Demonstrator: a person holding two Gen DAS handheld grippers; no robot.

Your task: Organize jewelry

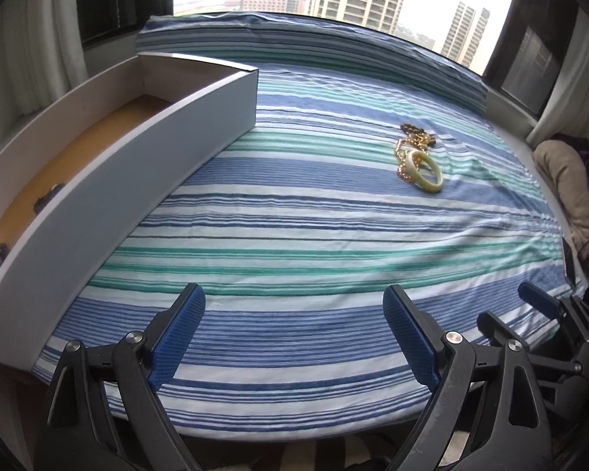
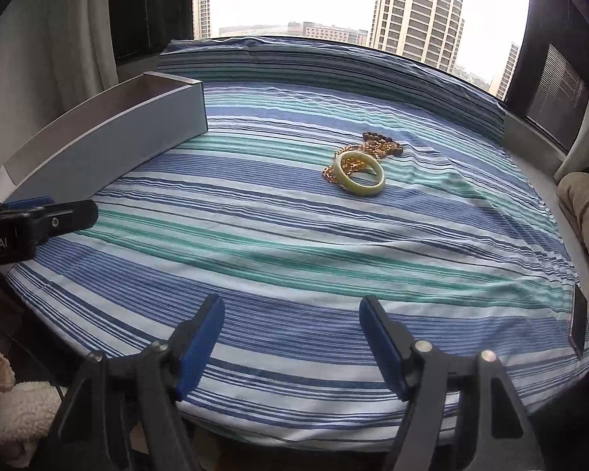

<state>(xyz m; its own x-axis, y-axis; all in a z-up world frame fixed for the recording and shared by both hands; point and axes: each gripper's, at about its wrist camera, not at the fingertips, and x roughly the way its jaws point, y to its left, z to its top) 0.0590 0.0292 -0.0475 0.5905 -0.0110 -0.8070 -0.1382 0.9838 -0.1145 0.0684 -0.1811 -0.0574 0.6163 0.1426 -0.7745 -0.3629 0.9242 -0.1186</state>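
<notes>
Both tongs hang near the front edge of the striped blue, green and white cloth, jaws spread wide and empty. The left gripper has nothing between its blue pads; likewise the right gripper.

Some sorting looks done. Inside the long white open box with a tan floor, standing at the left, a couple of small dark pieces lie toward its near end; what they are is too small to tell.

Well apart from the box, toward the far right of the cloth, a small heap remains: a pale green stone bangle resting on a gold chain, with a brown bead string just behind. These three likely still need moving into the box.
</notes>
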